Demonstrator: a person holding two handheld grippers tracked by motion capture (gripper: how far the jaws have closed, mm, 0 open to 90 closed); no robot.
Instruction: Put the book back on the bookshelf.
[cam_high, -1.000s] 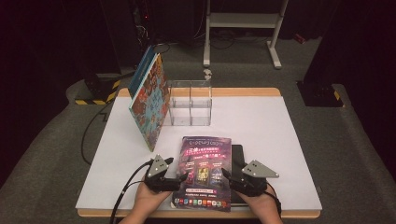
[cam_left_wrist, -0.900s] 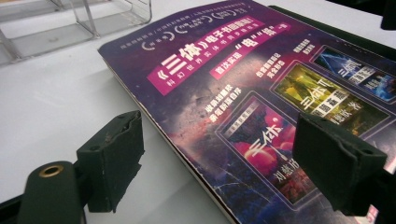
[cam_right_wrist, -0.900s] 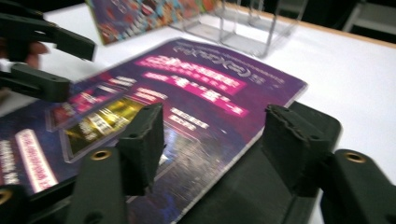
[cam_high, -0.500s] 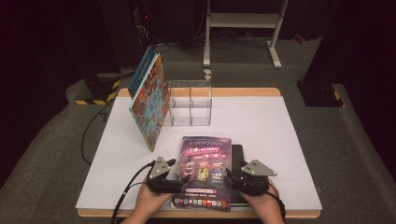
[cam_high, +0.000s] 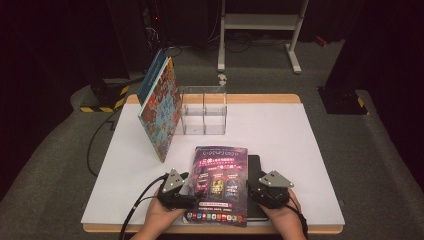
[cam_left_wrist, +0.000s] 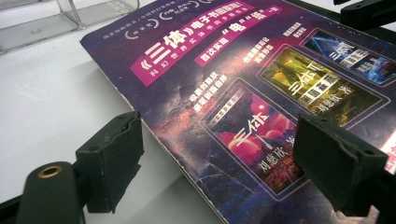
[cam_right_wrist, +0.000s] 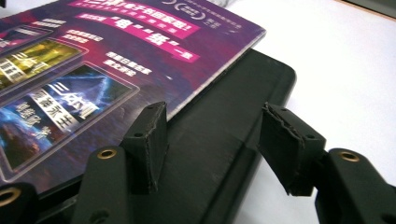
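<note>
Magazine (cam_high: 218, 180) flat at counter (cam_high: 280, 130) 6 o'clock, overlapping a slab (cam_high: 255, 167) that sticks out at its 3 o'clock. Clear divided box (cam_high: 202, 111) at 12 o'clock of magazine. Book (cam_high: 160, 112) stands tilted, touching the box's 9 o'clock side.

A white table (cam_high: 280, 130) is set on grey carpet (cam_high: 55, 165) in a darkened room.

The tabletop is edged in pale wood, and the surroundings beyond it are left in near blackness. A white metal frame (cam_high: 260, 30) is seen behind the table, a yellow-and-black striped base (cam_high: 102, 102) at the left, and a dark base (cam_high: 342, 100) at the right. Cables (cam_high: 97, 145) are trailed over the carpet.
</note>
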